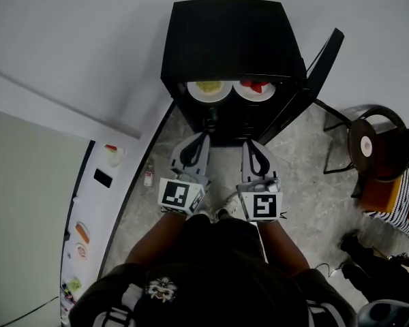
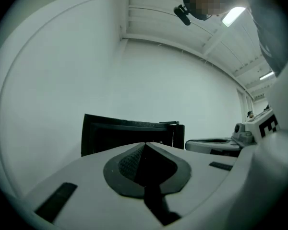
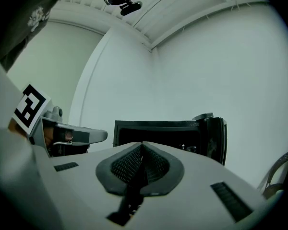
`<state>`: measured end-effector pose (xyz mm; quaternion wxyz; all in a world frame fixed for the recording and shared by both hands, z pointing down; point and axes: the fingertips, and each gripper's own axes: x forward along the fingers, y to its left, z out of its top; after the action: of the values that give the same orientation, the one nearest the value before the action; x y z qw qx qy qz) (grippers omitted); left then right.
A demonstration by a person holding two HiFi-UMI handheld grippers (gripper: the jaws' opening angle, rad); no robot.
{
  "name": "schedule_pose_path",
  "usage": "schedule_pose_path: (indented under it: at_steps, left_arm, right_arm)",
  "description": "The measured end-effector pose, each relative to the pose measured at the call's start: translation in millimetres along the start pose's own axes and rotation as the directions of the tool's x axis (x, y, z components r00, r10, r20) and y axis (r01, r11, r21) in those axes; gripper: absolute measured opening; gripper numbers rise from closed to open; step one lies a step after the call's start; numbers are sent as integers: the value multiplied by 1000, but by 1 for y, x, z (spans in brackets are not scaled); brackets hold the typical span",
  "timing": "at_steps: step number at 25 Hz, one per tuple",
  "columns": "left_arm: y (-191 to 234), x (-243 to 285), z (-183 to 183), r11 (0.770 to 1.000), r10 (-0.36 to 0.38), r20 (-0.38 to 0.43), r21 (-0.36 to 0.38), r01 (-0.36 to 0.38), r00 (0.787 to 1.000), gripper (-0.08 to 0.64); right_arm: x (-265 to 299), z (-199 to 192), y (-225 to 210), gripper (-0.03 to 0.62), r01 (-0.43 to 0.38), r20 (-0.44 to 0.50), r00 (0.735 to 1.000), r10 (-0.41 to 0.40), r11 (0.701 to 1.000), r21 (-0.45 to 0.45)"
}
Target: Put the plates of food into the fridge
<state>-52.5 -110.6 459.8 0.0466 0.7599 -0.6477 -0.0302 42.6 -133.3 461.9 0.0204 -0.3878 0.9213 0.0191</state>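
Observation:
The black fridge stands open on the floor, its door swung out to the right. On its shelf sit two white plates, one with yellow-green food and one with red food. My left gripper and right gripper are side by side just in front of the opening and point at it. Both are shut with nothing between the pads. The fridge shows beyond the closed left gripper. The right gripper faces the fridge and its door.
A white counter runs along the left with more food items and a dark flat object. A small bottle stands on the floor by it. A black chair and a seated person are at the right.

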Motion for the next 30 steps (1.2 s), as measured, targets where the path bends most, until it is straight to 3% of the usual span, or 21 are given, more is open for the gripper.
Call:
schedule_pose_path:
  at_steps: [10, 16, 21, 26, 30]
  left_arm:
    - [-7, -65, 15, 999, -10, 37, 46, 9, 999, 21]
    - [-21, -93, 29, 999, -35, 77, 33, 32, 996, 21]
    - [-29, -113, 47, 1000, -13, 139, 7, 12, 990, 21]
    - [-41, -126, 39, 998, -51, 121, 35, 47, 991, 21]
    - [-47, -134, 50, 999, -53, 158, 19, 50, 986, 21]
  right_arm:
    - [-34, 37, 40, 25, 34, 54, 998, -31, 997, -63]
    - [-59, 54, 59, 25, 52, 77, 996, -46, 996, -70]
    - [-80, 66, 71, 25, 58, 95, 994, -50, 995, -85]
    - [-102, 69, 79, 25, 69, 100, 993, -59, 993, -98]
    - [-111, 75, 86, 25, 69, 102, 993, -58, 992, -106]
